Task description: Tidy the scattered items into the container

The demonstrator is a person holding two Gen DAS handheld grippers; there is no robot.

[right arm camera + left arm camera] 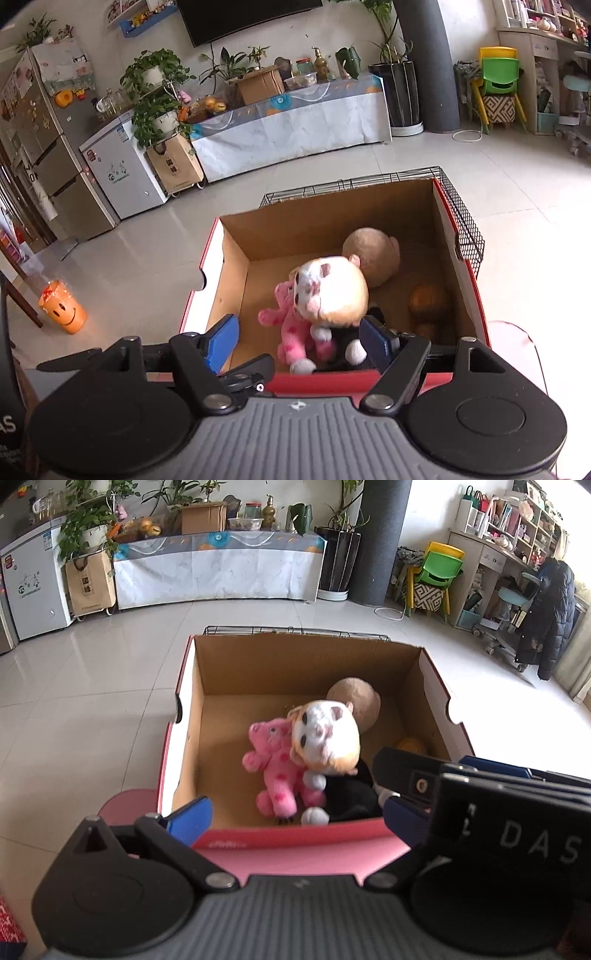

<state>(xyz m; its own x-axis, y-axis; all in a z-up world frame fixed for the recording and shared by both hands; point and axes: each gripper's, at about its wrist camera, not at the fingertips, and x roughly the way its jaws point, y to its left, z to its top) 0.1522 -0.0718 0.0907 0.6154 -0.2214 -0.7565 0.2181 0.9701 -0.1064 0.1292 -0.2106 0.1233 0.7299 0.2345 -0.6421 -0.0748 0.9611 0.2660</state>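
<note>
Both the left gripper [291, 812] and right gripper [299, 341] hovered with fingers spread apart, gripping nothing, over the near rim of the cardboard box [448, 236]. Inside, just beyond them, a cat-faced doll [332, 291] lay head toward the far wall, a pink plush [291, 332] touching its left side. A tan plush ball [373, 258] sat behind them.

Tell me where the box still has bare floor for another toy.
Free: the cardboard box floor along its left wall and far wall, left of the pink plush. Crowded: the right half, where the cat-faced doll, tan plush and an orange item sit.
</note>
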